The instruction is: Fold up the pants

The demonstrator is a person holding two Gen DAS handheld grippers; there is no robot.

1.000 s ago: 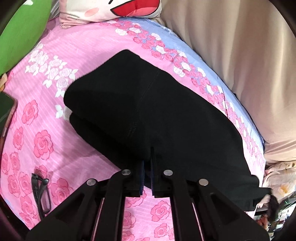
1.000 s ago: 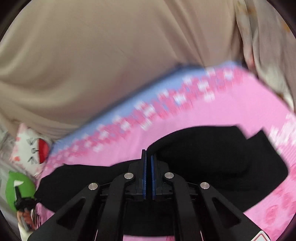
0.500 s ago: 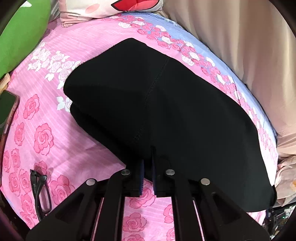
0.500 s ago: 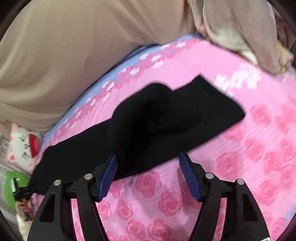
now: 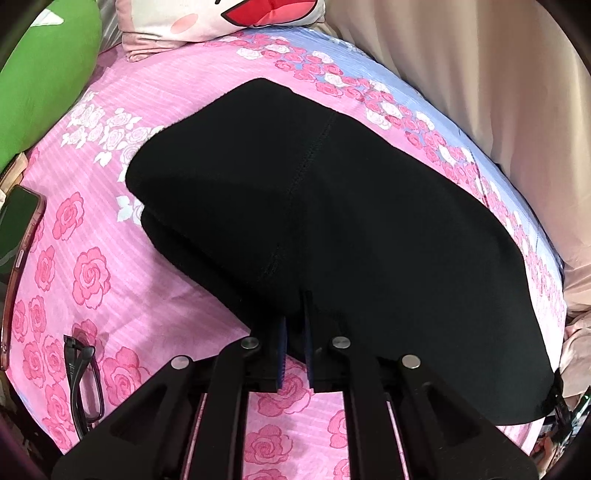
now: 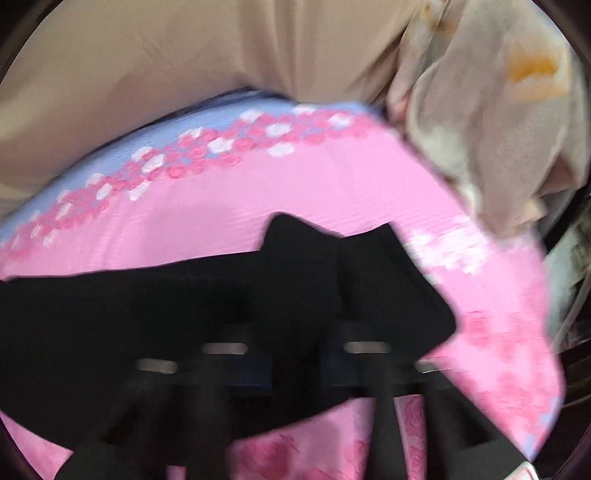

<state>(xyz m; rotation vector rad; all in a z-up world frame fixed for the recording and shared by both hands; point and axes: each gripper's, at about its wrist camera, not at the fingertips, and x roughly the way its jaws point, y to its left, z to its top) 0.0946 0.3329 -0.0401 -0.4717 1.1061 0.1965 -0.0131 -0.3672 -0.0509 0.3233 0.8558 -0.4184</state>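
Observation:
Black pants (image 5: 332, 229) lie folded lengthwise on a pink rose-print bed sheet (image 5: 110, 258). My left gripper (image 5: 294, 321) is shut on the near edge of the pants. In the blurred right wrist view, the leg ends of the pants (image 6: 295, 288) lie on the sheet just ahead. My right gripper (image 6: 295, 369) hovers over them with its jaws apart and nothing between them.
A phone (image 5: 18, 236) and glasses (image 5: 83, 384) lie at the left of the sheet. A green cushion (image 5: 40, 74) and a cartoon pillow (image 5: 221, 18) sit at the back. A beige curtain (image 5: 480, 92) hangs along the far side. Crumpled pale bedding (image 6: 480, 129) lies at the right.
My right gripper opened and let go of the pant legs, which now lie on the sheet; the gripper is moving. My left gripper stayed shut on the pants.

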